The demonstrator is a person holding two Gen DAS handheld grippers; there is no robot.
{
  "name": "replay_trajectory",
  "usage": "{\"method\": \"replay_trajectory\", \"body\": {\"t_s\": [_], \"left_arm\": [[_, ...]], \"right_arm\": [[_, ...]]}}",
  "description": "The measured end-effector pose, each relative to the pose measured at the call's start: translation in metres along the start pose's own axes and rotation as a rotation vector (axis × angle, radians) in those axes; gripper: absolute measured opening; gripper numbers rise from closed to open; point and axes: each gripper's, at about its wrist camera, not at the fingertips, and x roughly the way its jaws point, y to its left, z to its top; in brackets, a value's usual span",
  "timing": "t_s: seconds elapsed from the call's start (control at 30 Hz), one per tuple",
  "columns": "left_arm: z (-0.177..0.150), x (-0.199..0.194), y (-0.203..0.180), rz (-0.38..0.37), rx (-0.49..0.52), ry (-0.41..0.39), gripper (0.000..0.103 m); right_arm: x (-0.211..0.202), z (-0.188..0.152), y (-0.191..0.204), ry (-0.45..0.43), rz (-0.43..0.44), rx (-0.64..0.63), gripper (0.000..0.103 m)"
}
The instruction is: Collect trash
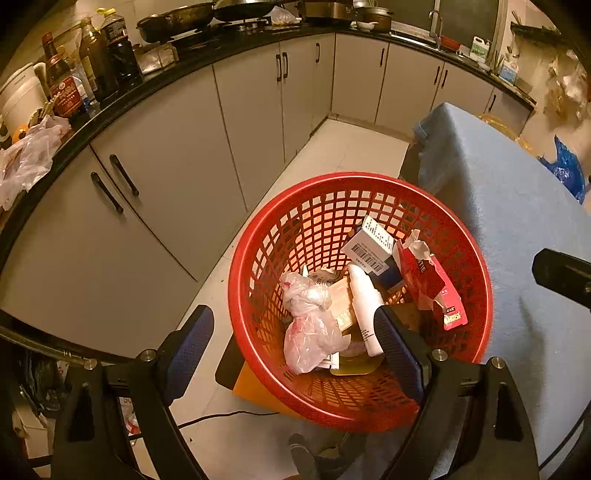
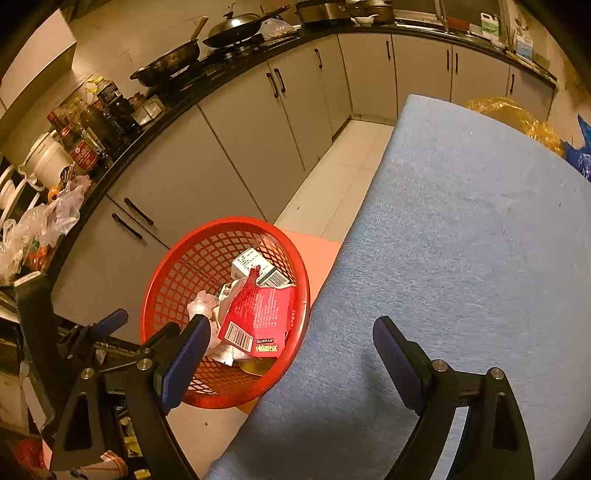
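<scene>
A red mesh basket (image 1: 236, 280) (image 2: 155, 288) stands beside a table under a blue cloth (image 1: 517, 221) (image 2: 461, 221). In the basket lie a torn red carton (image 1: 432, 280) (image 2: 258, 314), a white box with a barcode (image 1: 373, 243) (image 2: 255, 266), a white bottle (image 1: 365, 306) and a crumpled clear plastic bag (image 1: 314, 325) (image 2: 201, 304). My left gripper (image 1: 291, 314) hangs open above the basket, one finger over the floor and the other over the trash, holding nothing. My right gripper (image 2: 291, 325) is open and empty, straddling the table's edge next to the basket.
Grey cabinets (image 1: 166, 192) under a black counter (image 1: 177, 70) curve around the left and back, with bottles (image 1: 96, 59), woks (image 2: 236, 26) and plastic bags (image 1: 26, 155) on top. An orange box (image 2: 314, 251) sits under the basket. A cable (image 1: 229, 415) crosses the floor. Yellow (image 2: 517, 118) and blue (image 1: 565, 170) bags lie at the table's far end.
</scene>
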Motion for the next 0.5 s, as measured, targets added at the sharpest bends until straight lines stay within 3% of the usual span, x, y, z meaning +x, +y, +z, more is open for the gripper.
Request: {"method": "replay_trajectory", "body": {"t_s": [0.5], "left_arm": [[-0.005,-0.016,0.024,0.086,-0.062,-0.042,0.088]], "right_arm": [[-0.005,-0.009,0.009,0.007,-0.036,-0.025,0.093]]}}
